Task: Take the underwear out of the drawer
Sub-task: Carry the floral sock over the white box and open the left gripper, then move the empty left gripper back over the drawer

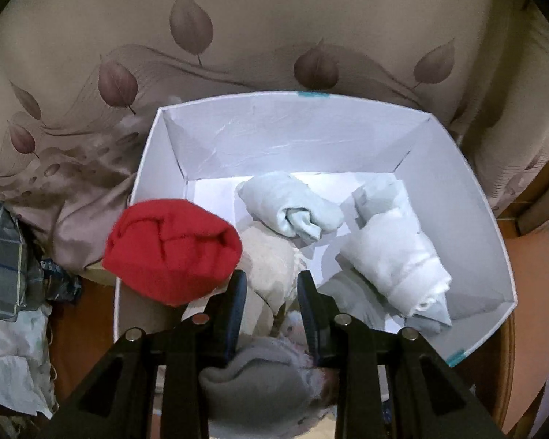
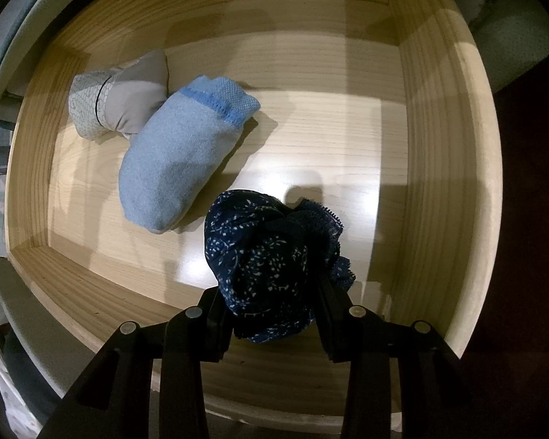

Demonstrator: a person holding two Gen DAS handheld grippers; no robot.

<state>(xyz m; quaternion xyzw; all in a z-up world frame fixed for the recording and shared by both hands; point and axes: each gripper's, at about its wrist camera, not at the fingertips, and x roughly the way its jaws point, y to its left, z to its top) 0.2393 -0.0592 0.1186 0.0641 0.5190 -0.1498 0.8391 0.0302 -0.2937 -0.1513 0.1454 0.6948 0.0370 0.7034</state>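
Note:
In the right wrist view, my right gripper (image 2: 274, 292) is shut on a dark blue speckled underwear roll (image 2: 263, 256) with a lace edge, just above the floor of a wooden drawer (image 2: 439, 146). A light blue roll (image 2: 179, 153) and a grey-and-white patterned roll (image 2: 117, 98) lie at the drawer's left. In the left wrist view, my left gripper (image 1: 272, 281) hangs over the near end of a white box (image 1: 494, 237). Its fingers are drawn close with nothing between them. A red roll (image 1: 172, 248) sits against the box's left wall, just beside the left finger.
The box also holds a pale blue roll (image 1: 289, 205), a white roll (image 1: 395, 248), a beige roll (image 1: 271, 263) and a grey one (image 1: 252, 384) under the gripper. A leaf-patterned bedcover (image 1: 238, 36) lies behind it. Plaid cloth (image 1: 0, 248) and plastic bags (image 1: 11, 347) crowd the left.

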